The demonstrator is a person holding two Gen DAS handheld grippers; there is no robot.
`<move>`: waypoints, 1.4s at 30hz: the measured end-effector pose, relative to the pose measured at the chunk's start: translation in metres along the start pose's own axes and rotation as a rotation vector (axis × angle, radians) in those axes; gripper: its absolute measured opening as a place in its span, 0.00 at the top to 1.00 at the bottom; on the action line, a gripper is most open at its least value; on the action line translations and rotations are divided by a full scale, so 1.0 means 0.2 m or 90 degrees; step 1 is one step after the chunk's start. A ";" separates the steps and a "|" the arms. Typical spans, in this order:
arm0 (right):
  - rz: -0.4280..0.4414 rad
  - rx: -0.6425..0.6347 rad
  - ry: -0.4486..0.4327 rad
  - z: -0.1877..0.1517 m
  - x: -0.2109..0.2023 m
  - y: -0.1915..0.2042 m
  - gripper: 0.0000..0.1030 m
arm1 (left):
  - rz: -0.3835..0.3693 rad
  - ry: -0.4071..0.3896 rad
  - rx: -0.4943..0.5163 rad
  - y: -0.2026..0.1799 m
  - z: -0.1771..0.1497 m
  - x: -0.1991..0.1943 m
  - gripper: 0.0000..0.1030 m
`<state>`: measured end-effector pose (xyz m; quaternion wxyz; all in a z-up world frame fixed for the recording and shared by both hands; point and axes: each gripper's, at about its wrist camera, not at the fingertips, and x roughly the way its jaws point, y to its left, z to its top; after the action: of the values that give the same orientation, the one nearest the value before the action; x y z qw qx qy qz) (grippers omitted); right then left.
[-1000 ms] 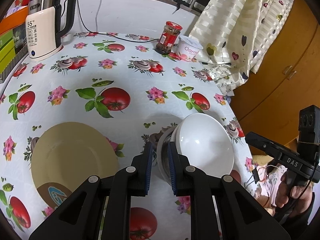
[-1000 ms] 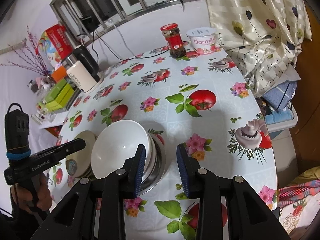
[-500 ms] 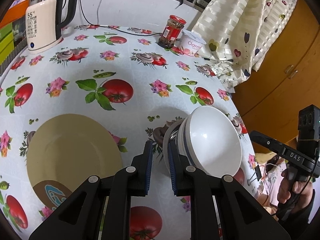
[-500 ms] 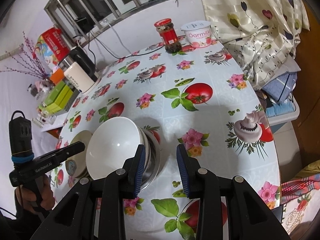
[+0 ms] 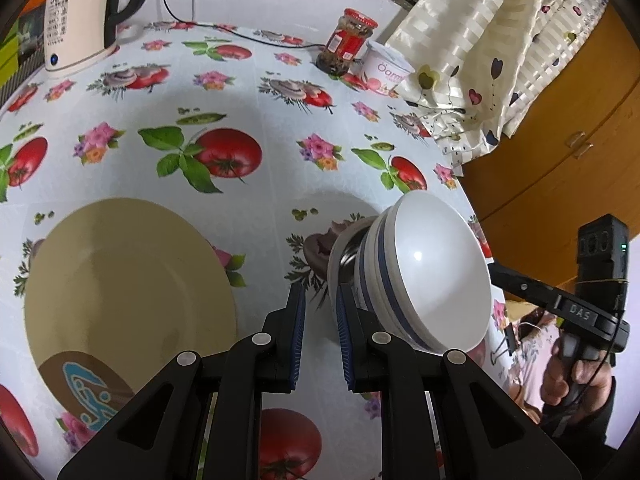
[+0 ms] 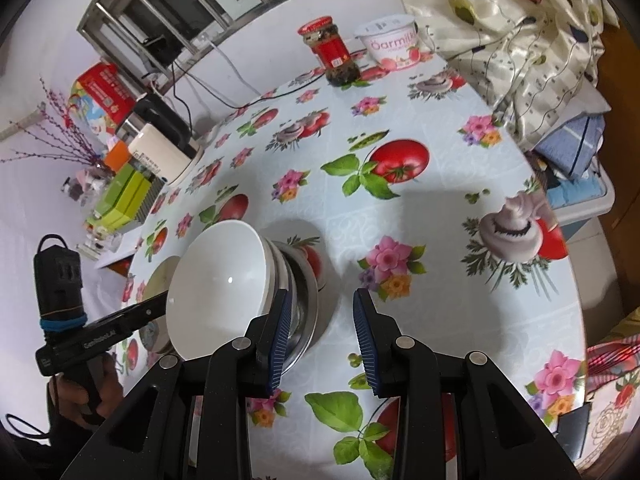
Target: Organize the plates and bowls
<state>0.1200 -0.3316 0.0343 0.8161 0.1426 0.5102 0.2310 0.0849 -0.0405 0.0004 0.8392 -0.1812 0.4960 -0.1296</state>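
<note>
A stack of bowls stands on the tomato-print tablecloth: a plain white bowl [image 5: 428, 272] [image 6: 216, 284] on top, blue-striped bowls [image 5: 372, 280] beneath it, and a steel bowl [image 5: 340, 256] [image 6: 306, 300] at the bottom. My left gripper [image 5: 321, 294] hangs just left of the stack, open by a narrow gap, with the steel rim at its right pad. My right gripper [image 6: 322, 296] is on the stack's other side, open, with the steel rim beside its left pad and bare cloth in the gap. A beige plate [image 5: 128, 280] [image 6: 158, 280] lies left of the stack.
At the back stand a kettle [image 5: 76, 20] with its cord, a red-lidded jar [image 5: 348, 44] and a yoghurt tub [image 5: 388, 70]. A curtain [image 5: 500, 60] drapes over the far right edge. Green boxes [image 6: 124, 196] sit beyond the kettle. A hand [image 5: 572, 372] holds the right gripper off the table's edge.
Both grippers have sunk toward the stack, which now looks larger and shows more of its side. The jaws kept their gaps. The bowls and plate have not moved.
</note>
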 end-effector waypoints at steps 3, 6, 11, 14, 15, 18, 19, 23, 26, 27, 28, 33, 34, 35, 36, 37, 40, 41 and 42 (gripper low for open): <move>0.019 0.015 0.015 -0.01 0.04 -0.03 0.69 | -0.013 0.013 -0.001 0.00 0.00 0.02 0.84; 0.044 0.031 0.030 -0.02 0.09 -0.05 0.69 | -0.018 0.023 -0.003 0.00 -0.01 0.05 0.84; 0.063 0.044 0.046 -0.04 0.14 -0.07 0.70 | -0.029 0.034 -0.011 0.02 -0.01 0.07 0.84; 0.073 0.052 0.051 -0.05 0.15 -0.09 0.70 | -0.038 0.041 -0.013 0.02 -0.01 0.09 0.84; 0.076 0.054 0.053 -0.05 0.16 -0.09 0.71 | -0.042 0.043 -0.014 0.02 -0.01 0.10 0.84; 0.088 0.057 0.062 -0.05 0.18 -0.10 0.76 | -0.049 0.049 -0.016 0.03 -0.01 0.11 0.84; 0.090 0.057 0.066 -0.06 0.19 -0.09 0.78 | -0.051 0.050 -0.018 0.03 -0.01 0.11 0.84; 0.105 0.061 0.074 -0.06 0.22 -0.10 0.85 | -0.065 0.054 -0.027 0.05 0.00 0.12 0.84; 0.117 0.062 0.075 -0.06 0.23 -0.10 0.89 | -0.071 0.057 -0.030 0.05 0.00 0.14 0.84; 0.120 0.063 0.075 -0.06 0.23 -0.10 0.90 | -0.076 0.059 -0.036 0.06 0.00 0.15 0.84; 0.123 0.064 0.076 -0.06 0.23 -0.10 0.90 | -0.080 0.060 -0.041 0.06 0.00 0.15 0.84; 0.132 0.068 0.078 -0.06 0.24 -0.11 0.91 | -0.090 0.063 -0.054 0.08 0.01 0.17 0.84; 0.133 0.068 0.078 -0.06 0.24 -0.11 0.91 | -0.087 0.062 -0.052 0.08 0.01 0.16 0.84; 0.135 0.068 0.078 -0.06 0.24 -0.11 0.91 | -0.085 0.061 -0.049 0.08 0.01 0.16 0.85; 0.136 0.068 0.078 -0.06 0.24 -0.11 0.91 | -0.088 0.060 -0.047 0.07 0.01 0.16 0.89; 0.137 0.067 0.077 -0.06 0.24 -0.11 0.91 | -0.091 0.060 -0.045 0.07 0.01 0.16 0.91; 0.137 0.067 0.076 -0.06 0.24 -0.11 0.91 | -0.082 0.058 -0.036 0.05 0.01 0.16 0.91; 0.137 0.067 0.076 -0.06 0.24 -0.11 0.91 | -0.082 0.058 -0.037 0.05 0.00 0.16 0.91; 0.137 0.068 0.076 -0.06 0.24 -0.11 0.91 | -0.082 0.058 -0.037 0.05 0.00 0.16 0.91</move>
<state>0.1325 -0.3251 -0.0176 0.7460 0.2255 0.5513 0.2979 0.1011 -0.0437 -0.0286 0.8002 -0.2313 0.5243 -0.1769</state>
